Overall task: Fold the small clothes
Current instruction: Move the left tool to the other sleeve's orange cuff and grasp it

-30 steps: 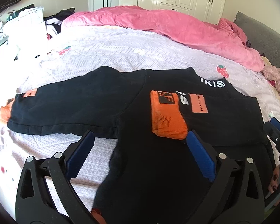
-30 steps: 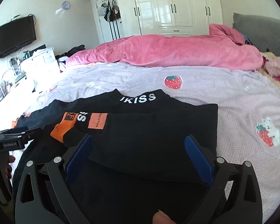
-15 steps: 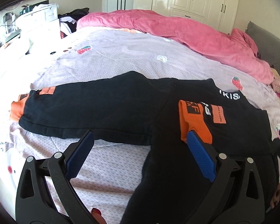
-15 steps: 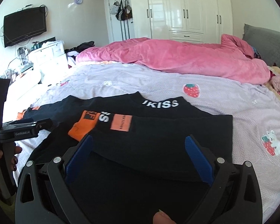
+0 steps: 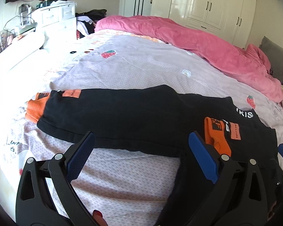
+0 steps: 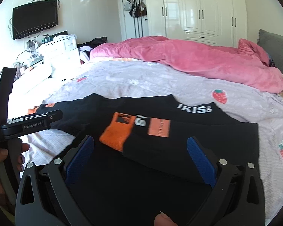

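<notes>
Black top [image 5: 141, 116] w/ collar text cut off, reads "KISS"; orange patch [image 6: 159, 127] print too blurry. Left gripper [image 5: 141, 154] & right gripper [image 6: 140, 155] both spread wide, empty.

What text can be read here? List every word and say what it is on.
"KISS", first letter cut off: white, on the black top's collar.
"GenRobot.AI": on the left gripper's body.
Orange patch on the folded sleeve: print blurred, unreadable.
Orange cuff: "KF", partly hidden.

Daylight from nine o'clock blew out the sheet [image 5: 11, 71]; fisheye edges bent and darkened; the patch [image 6: 159, 127] was smeared.
</notes>
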